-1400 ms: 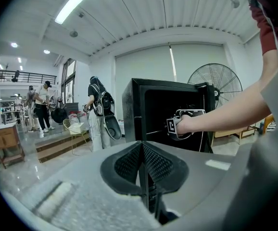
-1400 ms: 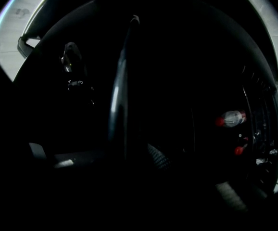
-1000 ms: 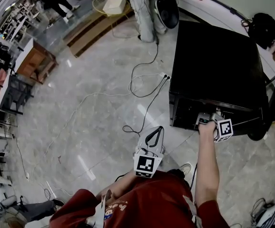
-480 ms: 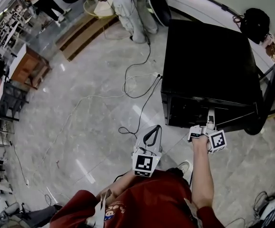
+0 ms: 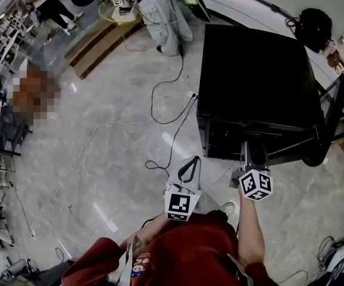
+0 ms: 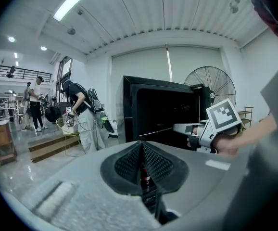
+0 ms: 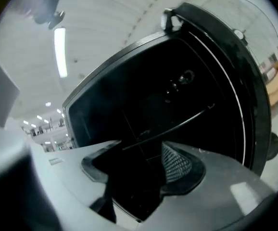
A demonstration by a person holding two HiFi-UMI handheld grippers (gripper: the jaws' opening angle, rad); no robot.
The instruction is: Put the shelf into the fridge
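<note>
Now the right tongs (image 7: pixel 139 166) have backed out of the black fridge (image 5: pixel 255 70) mouth, rolled and just spread with nothing between them, the shelf (image 7: pixel 182 123) showing as a thin rail inside, so placement looks done; left tongs (image 6: pixel 141 160) pressed together, empty.

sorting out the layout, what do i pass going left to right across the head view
wooden steps → left claw → right claw (its jaws have just been opening, nothing between them) → open fridge door
</note>
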